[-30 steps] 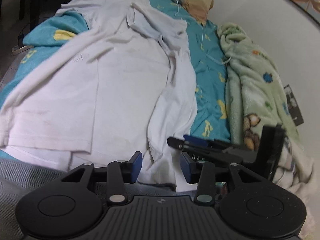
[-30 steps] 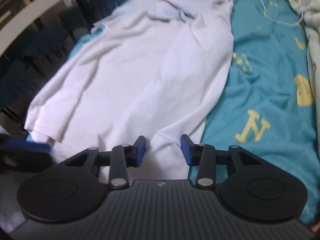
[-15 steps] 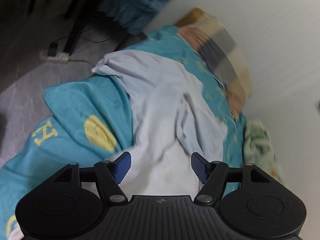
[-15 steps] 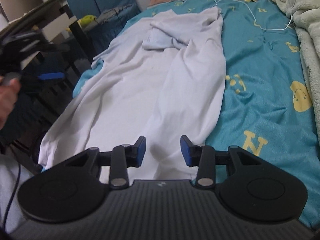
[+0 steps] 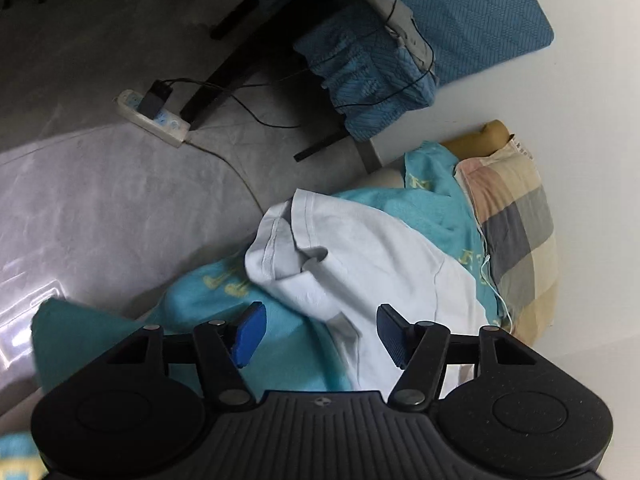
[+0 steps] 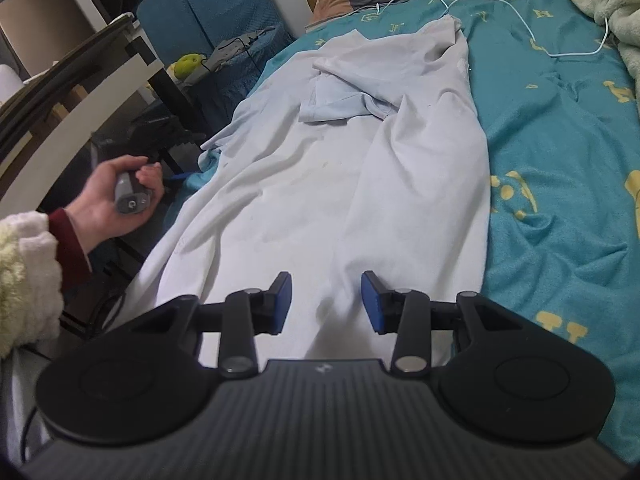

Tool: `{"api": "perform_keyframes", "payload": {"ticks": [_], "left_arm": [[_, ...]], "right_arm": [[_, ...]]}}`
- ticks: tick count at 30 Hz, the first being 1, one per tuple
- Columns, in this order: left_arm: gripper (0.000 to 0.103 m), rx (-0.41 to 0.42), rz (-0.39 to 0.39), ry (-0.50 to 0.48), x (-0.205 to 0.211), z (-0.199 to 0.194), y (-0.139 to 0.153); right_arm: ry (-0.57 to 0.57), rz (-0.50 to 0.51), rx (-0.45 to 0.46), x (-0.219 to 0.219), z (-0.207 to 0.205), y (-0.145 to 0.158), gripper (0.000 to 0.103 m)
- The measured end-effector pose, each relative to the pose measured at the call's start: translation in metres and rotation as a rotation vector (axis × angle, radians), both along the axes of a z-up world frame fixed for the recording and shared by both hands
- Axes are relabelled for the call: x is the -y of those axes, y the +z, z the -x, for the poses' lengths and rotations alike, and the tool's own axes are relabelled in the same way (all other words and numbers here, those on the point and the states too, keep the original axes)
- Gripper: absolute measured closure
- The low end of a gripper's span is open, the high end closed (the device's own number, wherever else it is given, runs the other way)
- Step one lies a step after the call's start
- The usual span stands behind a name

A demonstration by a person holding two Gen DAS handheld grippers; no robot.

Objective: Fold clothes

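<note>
A white shirt lies lengthwise on the teal bedsheet, one side folded over its middle. My right gripper is open and empty, just above the shirt's near hem. My left gripper is open and empty at the bed's left side, above the shirt's sleeve, which hangs at the bed edge. In the right wrist view the left gripper's handle shows in a hand.
A plaid pillow lies at the head of the bed, a white cable on the sheet, a green fleece blanket at the right. A power strip lies on the floor by a blue-covered chair and a dark desk.
My left gripper left the shirt's near hem, swung to the bed's left side by the sleeve and opened wider. My right gripper drew back and rose a little above the hem.
</note>
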State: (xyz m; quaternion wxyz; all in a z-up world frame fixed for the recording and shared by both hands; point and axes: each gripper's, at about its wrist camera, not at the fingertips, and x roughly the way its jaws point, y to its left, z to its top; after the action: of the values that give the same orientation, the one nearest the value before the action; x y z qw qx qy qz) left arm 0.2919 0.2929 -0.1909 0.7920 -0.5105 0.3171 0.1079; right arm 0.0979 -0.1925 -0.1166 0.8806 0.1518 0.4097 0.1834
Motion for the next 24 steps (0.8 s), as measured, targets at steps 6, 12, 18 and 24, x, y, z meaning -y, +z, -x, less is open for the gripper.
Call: {"api": "perform_keyframes", "payload": {"ticks": [6,12,18,24], "left_arm": [[0.094,0.033,-0.067,-0.035,-0.001,-0.026,-0.011],[0.096,0.104,-0.263,-0.095,0.014,-0.036,0.019],[0.095,0.139,-0.613,-0.246,0.078,-0.051,0.084],[0.094,-0.006,-0.803,-0.313,0.131,-0.078,0.124]], "right_arm": [[-0.002,-0.013,-0.025,-0.007,-0.013,-0.007,0.061],[-0.017,-0.020,-0.034,-0.010,-0.019,-0.007,0.061],[-0.019,-0.003,-0.016,-0.013,-0.013,-0.004,0.061],[-0.027,-0.027,-0.010,-0.003,-0.007,-0.003,0.061]]}}
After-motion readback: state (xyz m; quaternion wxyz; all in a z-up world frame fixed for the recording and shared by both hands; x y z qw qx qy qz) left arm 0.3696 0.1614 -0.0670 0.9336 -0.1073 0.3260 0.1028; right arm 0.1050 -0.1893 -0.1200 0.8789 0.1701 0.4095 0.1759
